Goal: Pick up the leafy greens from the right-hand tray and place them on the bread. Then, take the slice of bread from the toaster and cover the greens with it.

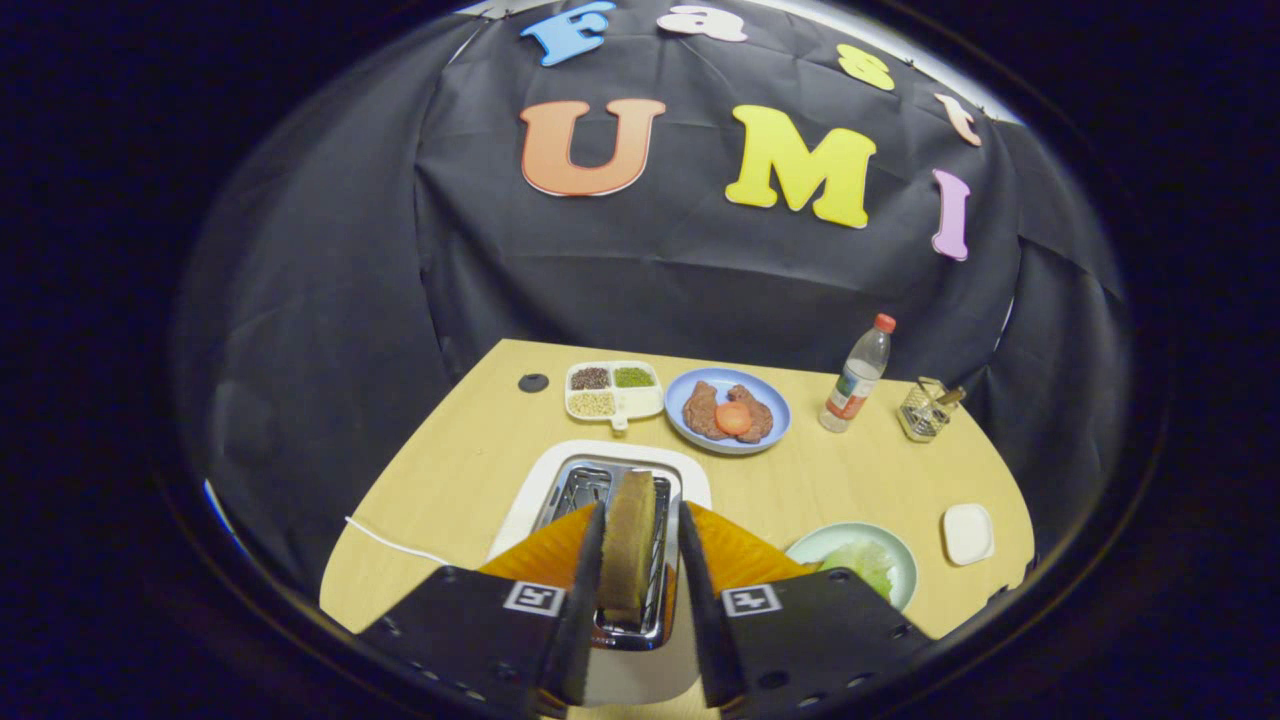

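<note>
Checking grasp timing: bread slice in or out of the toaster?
In. The bread slice stands upright in the toaster slot, between the gripper fingers.

Dim booth; strong fisheye distortion

A staged booth: black cloth wall behind a wooden table of food.

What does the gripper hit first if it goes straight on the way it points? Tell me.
The bread slice standing upright in the toaster. It sits between the open gripper fingers, apparently not yet pressed; the toaster slot lies under it. Depth is unclear.
</note>
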Available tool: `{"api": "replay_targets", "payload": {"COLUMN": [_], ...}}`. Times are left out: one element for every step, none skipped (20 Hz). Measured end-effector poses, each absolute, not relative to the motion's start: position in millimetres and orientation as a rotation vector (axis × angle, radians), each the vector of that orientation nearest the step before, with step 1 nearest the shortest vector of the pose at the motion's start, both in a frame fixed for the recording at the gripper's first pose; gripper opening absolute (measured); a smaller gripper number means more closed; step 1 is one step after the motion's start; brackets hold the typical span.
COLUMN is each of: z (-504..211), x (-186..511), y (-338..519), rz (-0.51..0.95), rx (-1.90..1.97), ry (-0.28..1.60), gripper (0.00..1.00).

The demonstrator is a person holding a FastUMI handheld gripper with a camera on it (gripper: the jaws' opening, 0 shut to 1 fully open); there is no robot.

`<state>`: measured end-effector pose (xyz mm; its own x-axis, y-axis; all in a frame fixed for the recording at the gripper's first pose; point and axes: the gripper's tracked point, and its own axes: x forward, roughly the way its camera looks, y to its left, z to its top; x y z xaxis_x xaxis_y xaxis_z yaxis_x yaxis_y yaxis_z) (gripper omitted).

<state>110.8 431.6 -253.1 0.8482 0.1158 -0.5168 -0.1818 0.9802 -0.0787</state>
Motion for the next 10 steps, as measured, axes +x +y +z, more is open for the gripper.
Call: {"api": "replay_targets", "payload": {"z": [-257, -261, -263, -259, -260, -257, -252, -247, -242, -235], "x": [110, 109, 109, 109, 108, 107, 104, 102, 99, 97], "y": [430, 431, 430, 428, 428, 429, 428, 429, 428, 423], "rz": [0.156, 0.170, 0.174, 0.182, 0.194, 0.209, 0.220, 0.243, 0.249, 0.253], "rx": [-0.120, -0.116, -0.123, -0.117, -0.117, -0.116, -0.119, -0.117, -0.125, -0.126], "ry": [0.561, 0.587, 0.606, 0.604, 0.605, 0.602, 0.595, 0.586, 0.577, 0.569], "gripper": [0.27, 0.18, 0.19, 0.19, 0.14, 0.14, 0.10, 0.10, 0.10, 0.10]}}
